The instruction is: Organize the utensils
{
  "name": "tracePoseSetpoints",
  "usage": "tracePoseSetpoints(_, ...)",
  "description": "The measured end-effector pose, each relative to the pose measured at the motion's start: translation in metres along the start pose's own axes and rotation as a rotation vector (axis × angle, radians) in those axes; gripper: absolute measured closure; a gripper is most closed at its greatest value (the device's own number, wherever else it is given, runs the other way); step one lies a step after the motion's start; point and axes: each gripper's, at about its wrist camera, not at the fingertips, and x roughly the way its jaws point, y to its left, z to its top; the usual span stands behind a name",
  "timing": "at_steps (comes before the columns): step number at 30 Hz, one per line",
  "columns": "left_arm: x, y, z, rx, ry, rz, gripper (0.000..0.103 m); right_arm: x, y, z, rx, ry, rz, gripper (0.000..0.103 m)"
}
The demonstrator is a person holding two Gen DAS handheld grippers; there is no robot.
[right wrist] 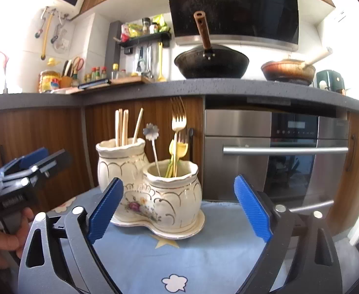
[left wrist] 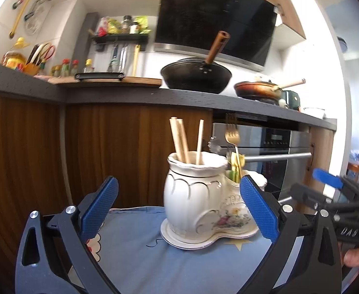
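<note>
**A:** Where does your left gripper (left wrist: 178, 204) stand?

**B:** Your blue pads (left wrist: 98, 208) are spread wide with nothing pinched. The ceramic utensil holder (left wrist: 191, 196) sits beyond them on the blue tablecloth (left wrist: 142, 257), apart from both pads.

**A:** And your right gripper (right wrist: 179, 208)?

**B:** Also spread wide and empty. From its camera the holder (right wrist: 155, 196) stands just past your fingertips, on its own cream saucer base (right wrist: 194, 227).

**A:** What is in the holder?

**B:** The taller jar (right wrist: 120, 161) holds the wooden chopsticks (right wrist: 121, 127). The lower jar (right wrist: 173, 186) holds the gold forks (right wrist: 178, 125), a yellow-bowled spoon (right wrist: 179, 148) and a flower-topped stirrer (right wrist: 151, 131), all upright or slightly leaning.

**A:** Can you see each tool from the other camera?

**B:** Yes. Your right gripper (left wrist: 326, 191) shows at the right edge of the left view, your left gripper (right wrist: 30, 169) at the left edge of the right view, each with a hand (right wrist: 5, 240) on its grip.
</note>
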Motion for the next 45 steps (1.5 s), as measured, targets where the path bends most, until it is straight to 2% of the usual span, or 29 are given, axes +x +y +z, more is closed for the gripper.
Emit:
tracePoseSetpoints(11, 0.0031, -0.0062, 0.0, 0.022, 0.016, 0.004, 0.005, -0.0048, 0.0025, 0.0007, -0.009, -0.025, 0.009, 0.007)
tracePoseSetpoints(45, 0.0071, -0.0091, -0.0014, 0.029, 0.029, 0.012, 0.005, -0.0048, 0.0051, 0.0002, -0.008, -0.024, 0.024, 0.006)
